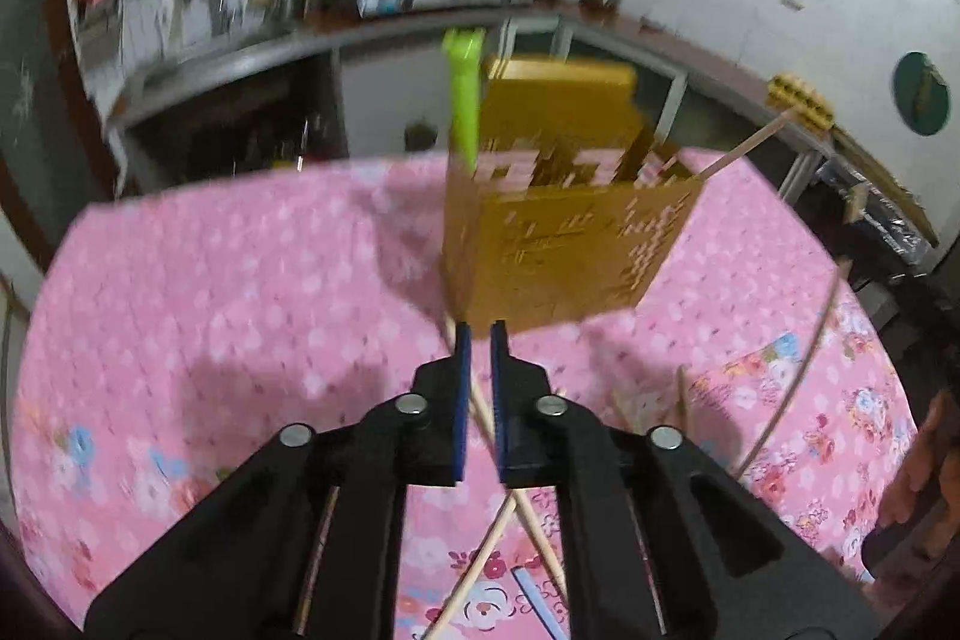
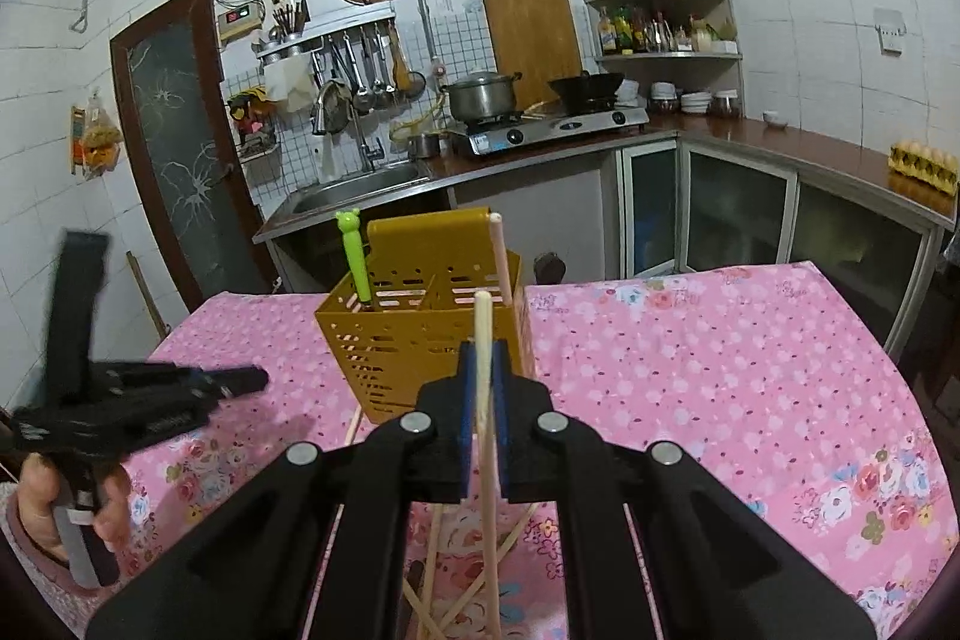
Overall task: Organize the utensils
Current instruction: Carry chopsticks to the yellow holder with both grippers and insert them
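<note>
The right gripper [image 2: 482, 352] has its fingers pinching a chopstick [image 2: 485, 400] upright before the yellow holder [image 2: 414, 340]. The left gripper [image 1: 480, 334] hangs over loose chopsticks [image 1: 480, 556] on the bench [image 1: 240, 280], fingers slightly apart, gripping nothing.

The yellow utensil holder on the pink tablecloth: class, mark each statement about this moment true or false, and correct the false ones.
1. The right gripper is shut on a chopstick. True.
2. The yellow utensil holder lies tipped on its side. False: it stands upright on the pink tablecloth.
3. A green-handled utensil stands in the holder. True.
4. The left gripper holds a spoon. False: nothing shows between its fingers; loose chopsticks lie on the cloth beneath it.
5. The holder contains only the green utensil. False: a pale stick also stands in it.
</note>
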